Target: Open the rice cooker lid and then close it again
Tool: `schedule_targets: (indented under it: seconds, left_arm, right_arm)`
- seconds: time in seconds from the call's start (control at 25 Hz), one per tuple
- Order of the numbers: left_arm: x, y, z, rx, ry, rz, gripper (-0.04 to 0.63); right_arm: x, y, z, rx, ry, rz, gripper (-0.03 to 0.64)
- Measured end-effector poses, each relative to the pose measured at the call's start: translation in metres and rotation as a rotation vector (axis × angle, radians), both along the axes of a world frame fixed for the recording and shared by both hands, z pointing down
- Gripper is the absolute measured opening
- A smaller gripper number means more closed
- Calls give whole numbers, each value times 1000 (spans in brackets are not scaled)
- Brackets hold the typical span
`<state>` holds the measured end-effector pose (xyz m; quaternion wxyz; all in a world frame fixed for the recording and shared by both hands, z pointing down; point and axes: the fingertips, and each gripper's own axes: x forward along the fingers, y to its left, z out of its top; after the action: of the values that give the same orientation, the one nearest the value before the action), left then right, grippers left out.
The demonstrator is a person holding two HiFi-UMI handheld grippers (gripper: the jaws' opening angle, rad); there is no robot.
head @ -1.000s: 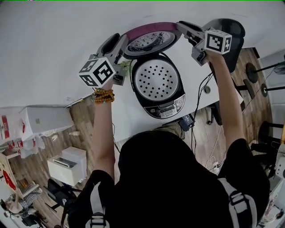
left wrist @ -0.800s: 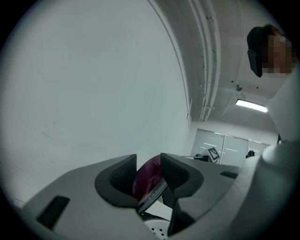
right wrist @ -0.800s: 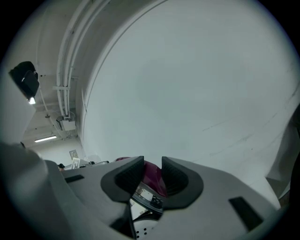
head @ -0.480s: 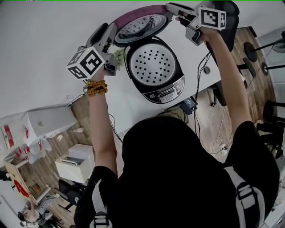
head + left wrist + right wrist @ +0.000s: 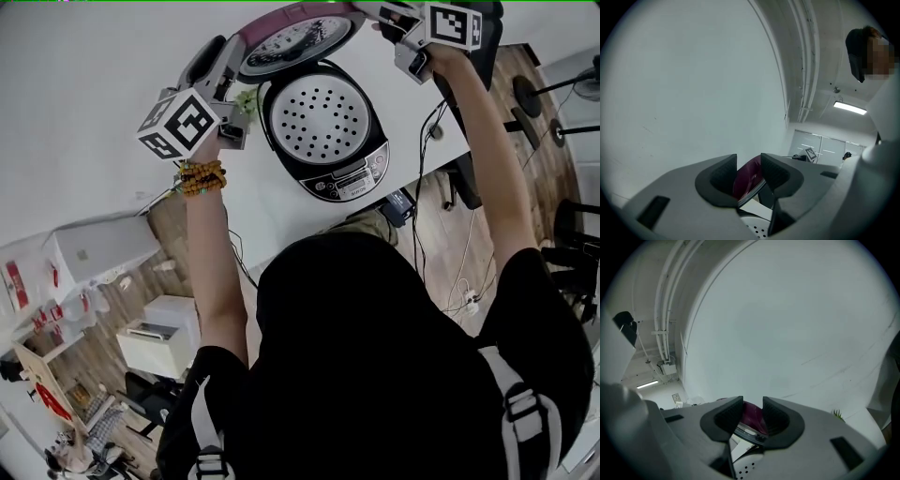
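A black rice cooker (image 5: 352,181) stands on the white table (image 5: 103,103), with a perforated silver plate (image 5: 323,120) showing in its mouth. Its lid (image 5: 292,36), magenta outside and silver inside, stands raised at the back. My left gripper (image 5: 221,56) is at the lid's left edge, and the rim (image 5: 749,178) fills the gap between its pads. My right gripper (image 5: 371,12) is at the lid's right edge. Its jaws have just been opening, and the magenta rim (image 5: 753,415) sits between them.
A small green plant (image 5: 247,97) sits beside the cooker under the left gripper. Cables (image 5: 427,141) hang off the table's right edge near a black chair (image 5: 487,47). White boxes (image 5: 150,342) stand on the wooden floor below.
The head view has shifted, so the cooker, the lid and both grippers sit higher in it. The lid stays raised and both grippers stay at its edges.
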<state>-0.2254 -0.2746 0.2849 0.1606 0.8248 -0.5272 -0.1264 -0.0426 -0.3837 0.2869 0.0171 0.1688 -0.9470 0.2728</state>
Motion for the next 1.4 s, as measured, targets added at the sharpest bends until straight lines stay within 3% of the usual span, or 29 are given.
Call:
schedule_targets:
  seconds: [1.04, 1.4]
  left_arm:
    - [15, 32, 6, 1, 86, 16, 152]
    - [20, 42, 10, 0, 112, 32, 152]
  right_arm:
    - [23, 31, 9, -31, -40, 42, 146]
    - [22, 46, 6, -26, -85, 1, 149]
